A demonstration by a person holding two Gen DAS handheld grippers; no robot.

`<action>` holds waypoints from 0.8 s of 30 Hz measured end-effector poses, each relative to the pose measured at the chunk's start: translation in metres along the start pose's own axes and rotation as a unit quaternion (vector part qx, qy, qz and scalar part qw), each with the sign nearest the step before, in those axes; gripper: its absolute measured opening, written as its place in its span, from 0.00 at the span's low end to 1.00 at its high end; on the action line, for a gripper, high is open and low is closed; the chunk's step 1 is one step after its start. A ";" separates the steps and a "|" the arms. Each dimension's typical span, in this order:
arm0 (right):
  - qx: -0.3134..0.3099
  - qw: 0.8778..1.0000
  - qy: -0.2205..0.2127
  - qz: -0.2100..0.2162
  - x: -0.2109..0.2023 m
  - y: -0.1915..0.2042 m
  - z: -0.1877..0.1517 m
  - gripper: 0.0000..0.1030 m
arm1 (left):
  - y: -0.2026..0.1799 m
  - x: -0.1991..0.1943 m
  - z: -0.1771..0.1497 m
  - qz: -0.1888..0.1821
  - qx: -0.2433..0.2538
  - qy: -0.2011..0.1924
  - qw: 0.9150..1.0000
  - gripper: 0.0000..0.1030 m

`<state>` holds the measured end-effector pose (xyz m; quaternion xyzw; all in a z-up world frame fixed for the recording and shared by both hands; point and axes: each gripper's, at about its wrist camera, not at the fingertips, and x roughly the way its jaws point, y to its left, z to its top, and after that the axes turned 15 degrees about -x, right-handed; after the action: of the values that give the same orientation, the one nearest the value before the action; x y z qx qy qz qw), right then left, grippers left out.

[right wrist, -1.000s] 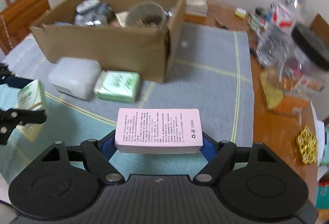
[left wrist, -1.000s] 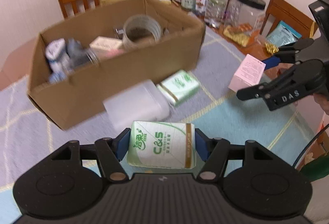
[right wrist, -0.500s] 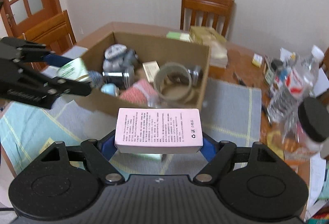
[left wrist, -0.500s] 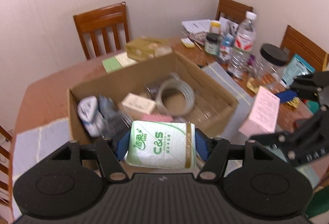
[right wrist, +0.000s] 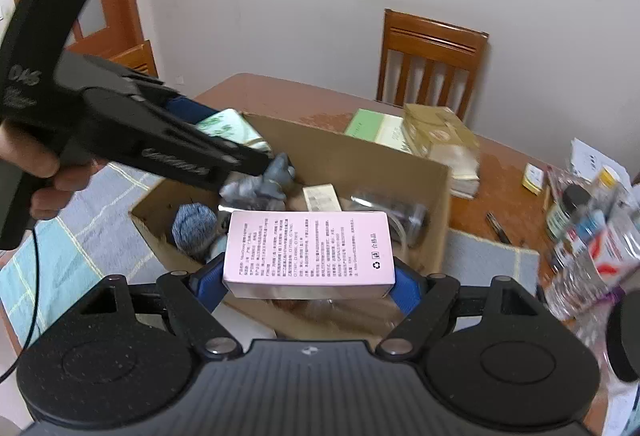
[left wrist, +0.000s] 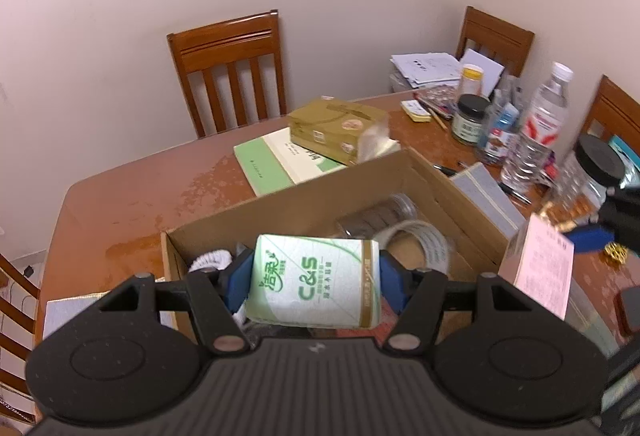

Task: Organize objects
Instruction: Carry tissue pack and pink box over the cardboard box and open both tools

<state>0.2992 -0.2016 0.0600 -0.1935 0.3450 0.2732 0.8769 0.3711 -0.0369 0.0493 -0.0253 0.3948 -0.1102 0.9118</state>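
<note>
My left gripper is shut on a green-and-white tissue pack, held above the open cardboard box. My right gripper is shut on a pink carton printed with small text, also over the box. In the right wrist view the left gripper with the tissue pack hangs over the box's left side. The left wrist view catches the pink carton at the right edge. Inside the box lie a clear jar, a small beige carton, a blue-grey bundle and other items.
A wooden table carries a tan tissue box on green books behind the box. Bottles, jars and papers crowd the right side. Wooden chairs stand around it. A person's hand holds the left gripper's handle.
Both grippers rose from the checked cloth and moved forward over the cardboard box, each keeping its load. The white tub and green pack on the cloth have left both views.
</note>
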 end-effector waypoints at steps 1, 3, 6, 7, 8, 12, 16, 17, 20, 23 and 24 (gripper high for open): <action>0.000 1.000 -0.001 0.003 0.004 0.001 0.004 0.82 | 0.002 0.004 0.003 0.001 -0.004 0.002 1.000 0.62; 0.001 1.000 -0.004 0.010 0.014 0.002 0.011 0.83 | 0.006 0.012 0.008 0.004 -0.008 0.004 1.000 0.62; 0.002 1.000 -0.005 0.015 0.028 0.004 0.018 1.00 | 0.008 0.025 0.013 0.005 -0.010 0.009 1.000 0.62; 0.003 1.000 -0.007 0.015 0.030 0.005 0.018 1.00 | 0.009 0.029 0.014 0.005 -0.012 0.012 1.000 0.62; 0.003 1.000 -0.007 0.016 0.031 0.005 0.017 1.00 | 0.009 0.033 0.015 0.005 -0.013 0.015 1.000 0.62; 0.011 1.000 0.002 0.017 0.034 0.004 0.011 1.00 | 0.009 0.050 0.018 0.005 -0.013 0.024 1.000 0.62; 0.021 1.000 0.011 0.006 0.035 -0.001 0.006 1.00 | 0.006 0.061 0.022 0.012 -0.014 0.017 1.000 0.89; 0.025 1.000 0.012 0.004 0.035 -0.003 0.004 1.00 | 0.005 0.063 0.023 0.019 -0.013 0.013 1.000 0.95; 0.039 0.999 0.017 -0.004 0.032 -0.008 -0.001 1.00 | 0.002 0.061 0.024 0.022 -0.005 0.003 1.000 0.95; 0.049 0.998 0.023 -0.015 0.029 -0.011 -0.006 1.00 | 0.000 0.057 0.023 0.019 -0.004 0.005 1.000 0.96; 0.053 0.998 0.025 -0.018 0.028 -0.012 -0.008 1.00 | 0.000 0.054 0.022 0.021 -0.002 0.005 1.000 0.96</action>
<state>0.3197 -0.2054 0.0360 -0.1597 0.3777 0.2338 0.8815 0.4234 -0.0499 0.0258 -0.0182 0.4004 -0.0905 0.9117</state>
